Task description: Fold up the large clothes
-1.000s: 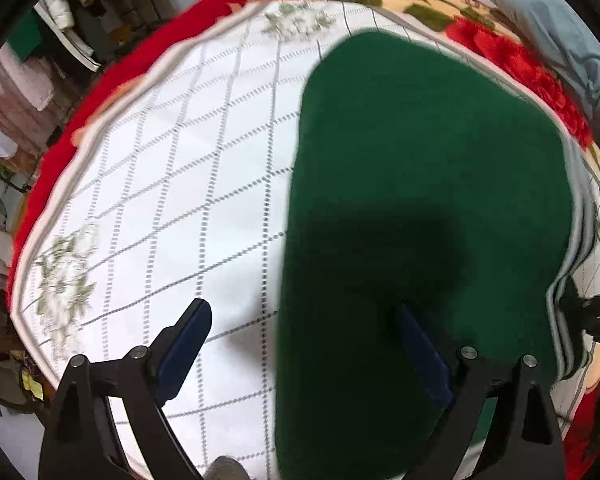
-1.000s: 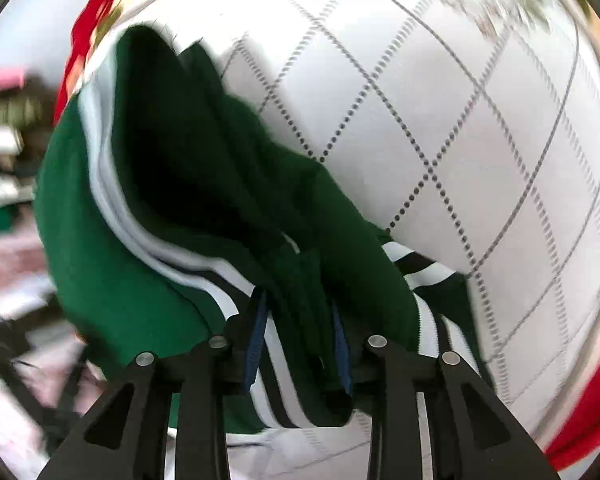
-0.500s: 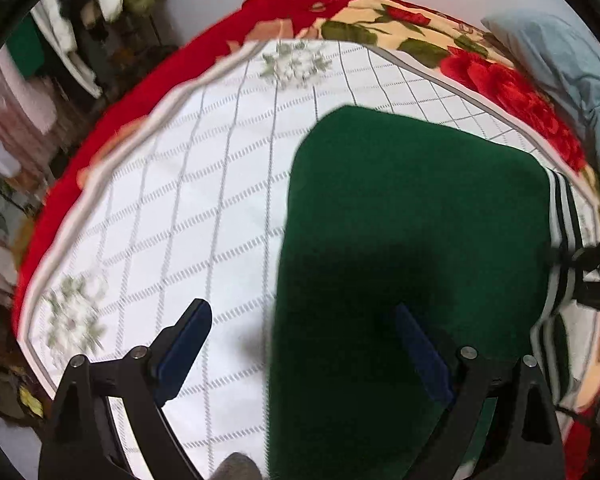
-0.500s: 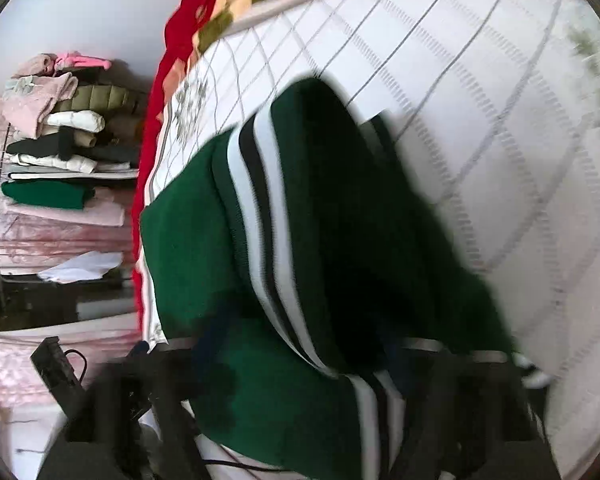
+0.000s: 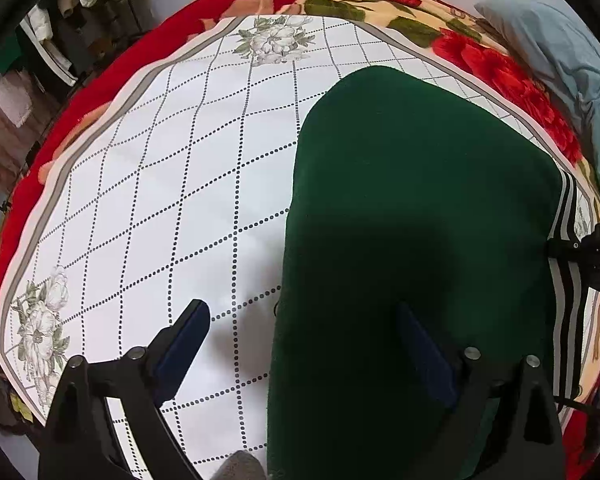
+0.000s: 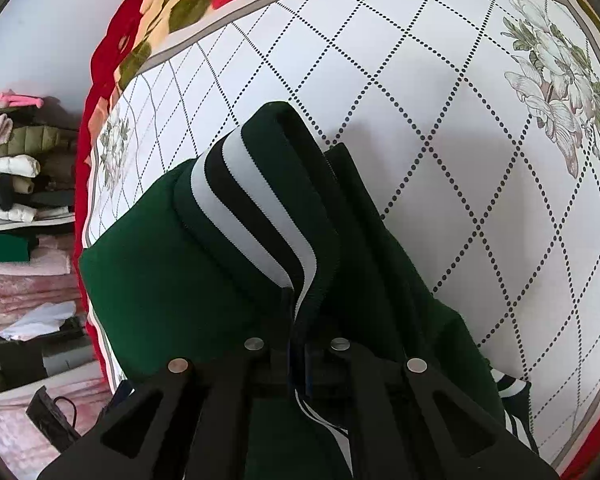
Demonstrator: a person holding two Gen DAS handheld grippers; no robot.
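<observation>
Green garment [image 5: 412, 216], folded flat, covers the right side of our white diamond-patterned sheet [image 5: 172, 200], over a red floral blanket [image 5: 500, 68]. Our left gripper [image 5: 304, 344] hovers with fingers spread at its near left edge; our right gripper [image 6: 298, 356] pinches the striped trim [image 6: 252, 208].

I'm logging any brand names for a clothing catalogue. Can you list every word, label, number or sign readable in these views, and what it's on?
None can be read.
The green garment and its striped band show no logo or tag.
The white quilted sheet carries only dotted lines and printed flowers.
The right claw, seen at the left view's edge, has small pale marks too blurred to read.
The stacked clothes show no lettering.
</observation>
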